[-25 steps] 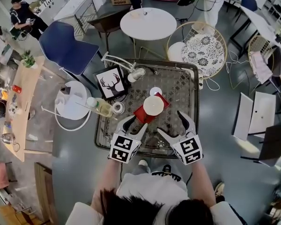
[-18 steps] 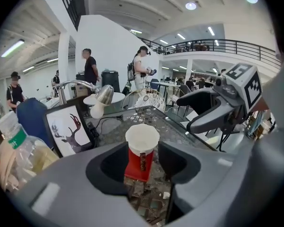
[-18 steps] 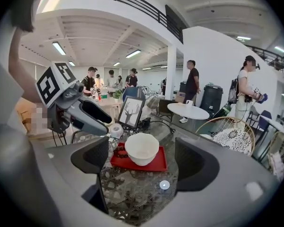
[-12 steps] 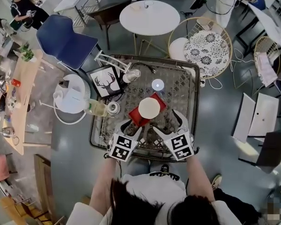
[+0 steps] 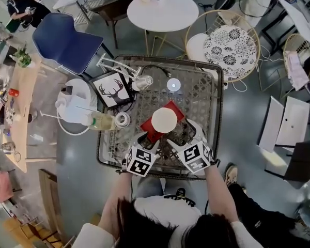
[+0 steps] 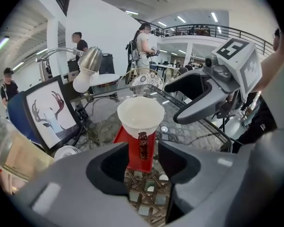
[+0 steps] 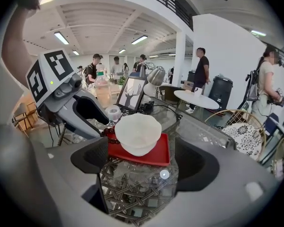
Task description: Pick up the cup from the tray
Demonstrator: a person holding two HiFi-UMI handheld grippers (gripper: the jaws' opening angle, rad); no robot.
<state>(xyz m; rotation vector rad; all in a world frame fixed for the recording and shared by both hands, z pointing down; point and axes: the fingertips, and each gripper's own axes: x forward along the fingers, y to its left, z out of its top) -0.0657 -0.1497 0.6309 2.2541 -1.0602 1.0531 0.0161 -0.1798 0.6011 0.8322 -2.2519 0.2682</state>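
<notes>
Facing cup [image 7: 137, 134] on red tray [image 7: 162, 153]: left gripper [image 6: 143, 163], right gripper [image 7: 139, 163] both gaping, empty. Cup looks light, rigid, brittle, slick; pinch rim wall gently.

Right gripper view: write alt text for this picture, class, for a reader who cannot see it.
A white cup with a wavy rim stands on a red tray on a woven glass-topped table, just ahead of the right gripper, whose jaws are apart and empty. The left gripper shows at the left, near the tray.
</notes>
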